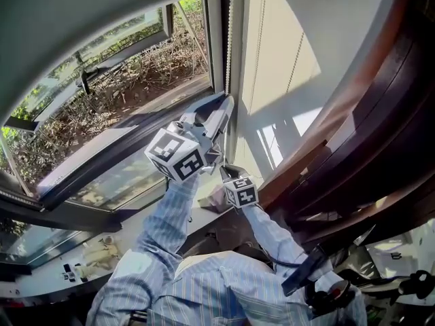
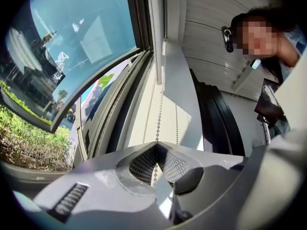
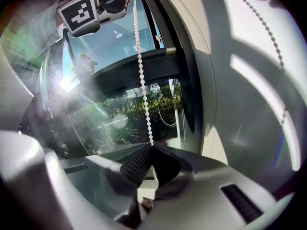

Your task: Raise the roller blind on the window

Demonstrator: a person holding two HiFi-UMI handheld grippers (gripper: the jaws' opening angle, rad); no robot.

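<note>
My left hand-held gripper (image 2: 155, 146), arm stretched up along the window (image 1: 122, 80) frame, is clenched on the white bead chain (image 3: 142, 71), its dark knurled pads (image 2: 143, 165) meeting in a V. My right hand-held gripper (image 3: 152, 148) pinches the same taut chain lower down, beside the right frame.

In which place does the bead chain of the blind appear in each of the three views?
Head view: bead chain at top centre, beside the window frame, reaching down to the left gripper.
Left gripper view: bead chain at centre, rising from the shut jaws.
Right gripper view: bead chain at centre, between the left gripper above and the right gripper.
Shared landmark: the dark window frame.
</note>
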